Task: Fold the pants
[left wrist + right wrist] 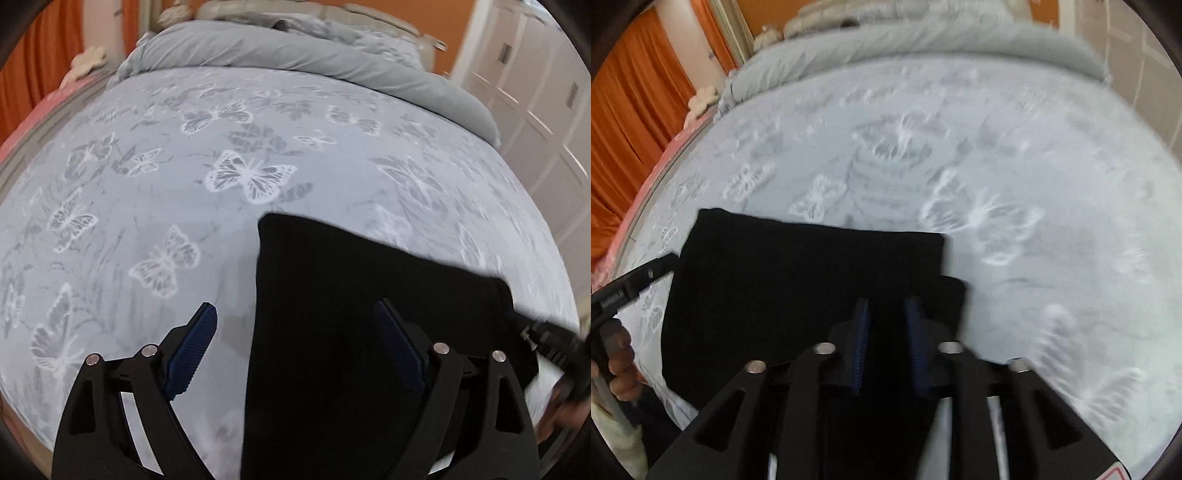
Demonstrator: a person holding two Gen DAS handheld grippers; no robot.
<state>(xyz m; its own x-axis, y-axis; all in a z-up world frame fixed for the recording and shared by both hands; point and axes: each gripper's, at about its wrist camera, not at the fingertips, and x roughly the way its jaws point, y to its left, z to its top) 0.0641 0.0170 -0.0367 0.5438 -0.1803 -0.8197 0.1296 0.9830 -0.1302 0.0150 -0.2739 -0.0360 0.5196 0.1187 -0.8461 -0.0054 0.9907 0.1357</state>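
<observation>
Grippers are both tilting steeply down over the bedsheet point(147, 206). I am spreading my left gripper point(295, 343) wide, holding nothing; my right gripper point(888, 343) is hanging partly open above the folded black pants point(798, 280), lying flat, long axis running sideways.

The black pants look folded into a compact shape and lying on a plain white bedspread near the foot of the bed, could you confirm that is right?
Not quite: the bedspread is not plain white. It is pale blue-grey with a butterfly print, clearest in the left wrist view. The rest holds: the black pants lie folded into a compact shape on it, near the foot of the bed.
</observation>
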